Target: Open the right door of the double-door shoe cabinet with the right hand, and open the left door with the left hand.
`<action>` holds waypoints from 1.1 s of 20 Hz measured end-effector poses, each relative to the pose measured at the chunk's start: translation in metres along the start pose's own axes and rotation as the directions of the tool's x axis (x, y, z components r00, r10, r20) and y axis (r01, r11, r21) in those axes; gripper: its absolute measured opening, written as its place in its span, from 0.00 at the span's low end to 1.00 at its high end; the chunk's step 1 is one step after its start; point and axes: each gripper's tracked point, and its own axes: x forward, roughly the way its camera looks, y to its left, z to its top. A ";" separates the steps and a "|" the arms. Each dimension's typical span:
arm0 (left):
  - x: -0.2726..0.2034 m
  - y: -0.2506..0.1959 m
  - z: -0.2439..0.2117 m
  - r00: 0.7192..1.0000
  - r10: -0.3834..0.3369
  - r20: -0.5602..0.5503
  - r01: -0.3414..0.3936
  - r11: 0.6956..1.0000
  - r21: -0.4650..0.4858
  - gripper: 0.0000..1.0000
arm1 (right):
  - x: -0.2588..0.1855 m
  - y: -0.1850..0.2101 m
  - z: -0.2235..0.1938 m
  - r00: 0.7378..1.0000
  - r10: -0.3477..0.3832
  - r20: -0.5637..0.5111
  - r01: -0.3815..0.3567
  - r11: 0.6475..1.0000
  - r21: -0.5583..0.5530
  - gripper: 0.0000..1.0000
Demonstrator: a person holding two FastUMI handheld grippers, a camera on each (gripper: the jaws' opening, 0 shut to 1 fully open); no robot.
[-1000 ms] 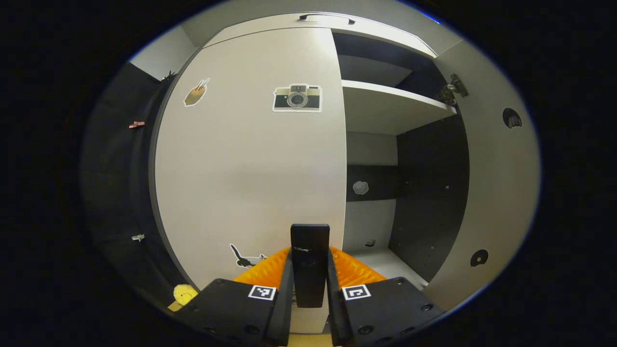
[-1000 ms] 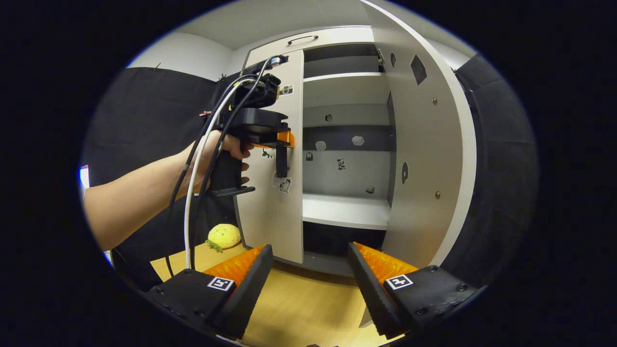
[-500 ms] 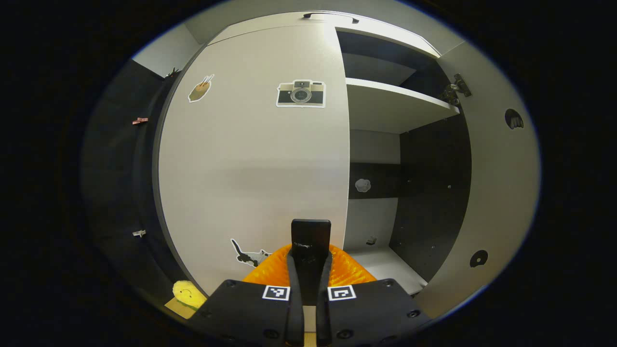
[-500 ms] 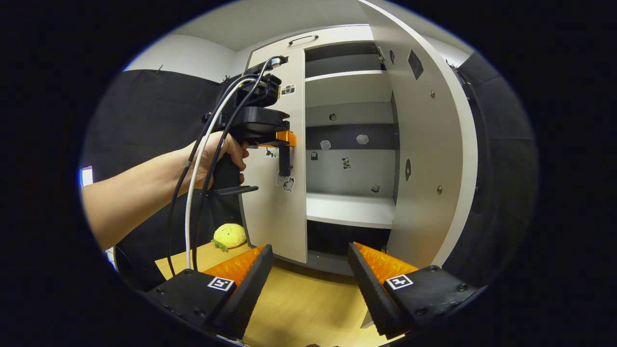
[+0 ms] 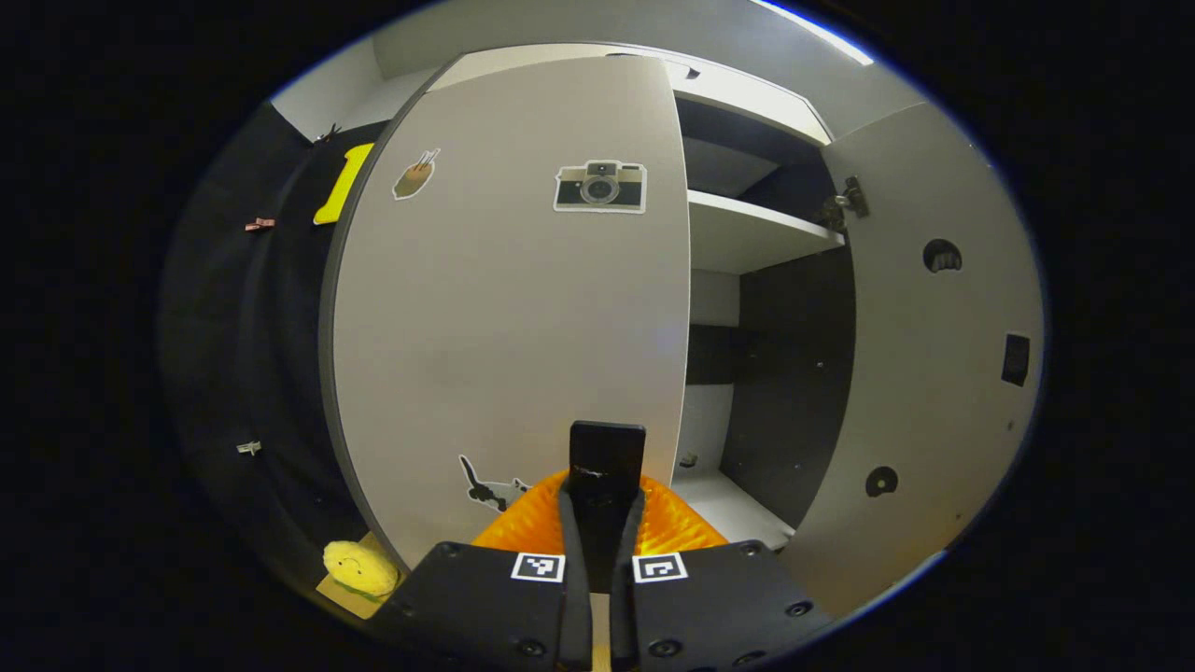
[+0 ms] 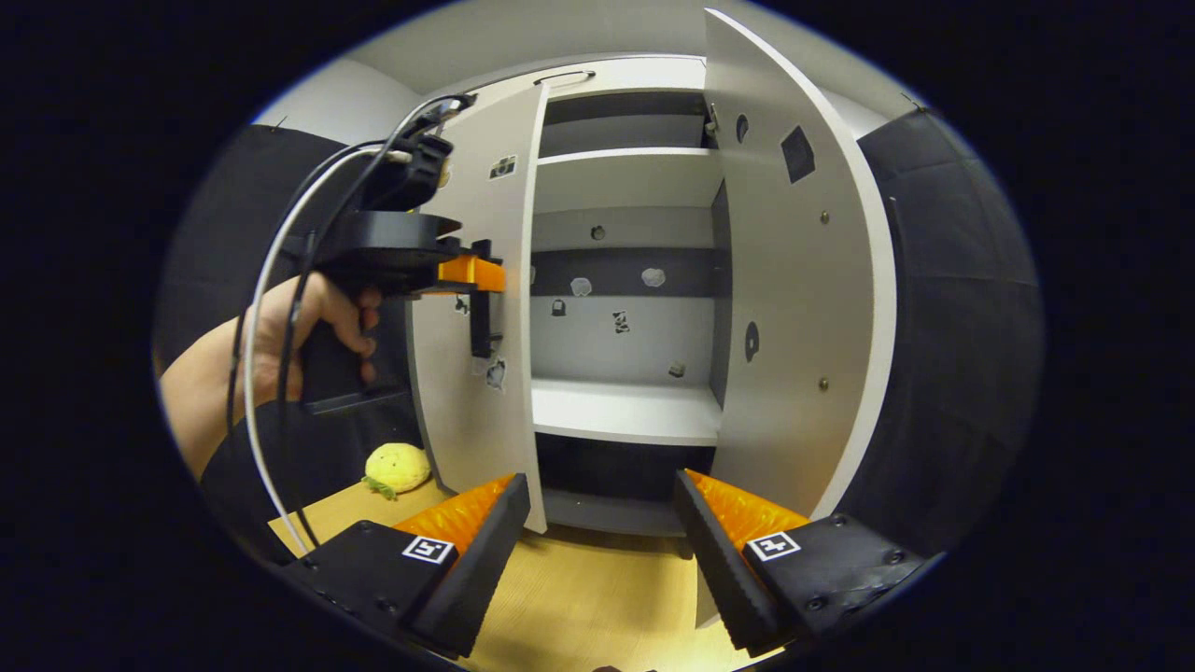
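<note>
Left door [image 5: 504,308] of the shoe cabinet [image 6: 621,411] is standing partly open: a stiff, light hinged panel, best gripped at its black handle [image 5: 607,467], which the left gripper [image 5: 598,523] jaws are clenching; right gripper [image 6: 597,532] jaws are gaping, right door [image 6: 794,308] swung wide.
</note>
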 end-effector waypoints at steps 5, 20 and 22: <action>-0.041 0.013 -0.001 0.998 -0.057 0.013 0.057 0.998 -0.007 0.12 | -0.008 -0.002 0.011 0.992 -0.123 0.022 0.123 0.992 -0.002 0.98; -0.122 0.068 -0.002 0.994 -0.103 0.044 0.104 0.994 -0.033 0.12 | -0.039 0.033 0.013 0.971 -0.239 0.028 0.238 0.971 0.015 0.98; -0.130 0.078 -0.002 0.994 -0.098 0.048 0.099 0.994 -0.037 0.12 | -0.041 0.036 0.012 0.970 -0.241 0.022 0.241 0.970 0.018 0.98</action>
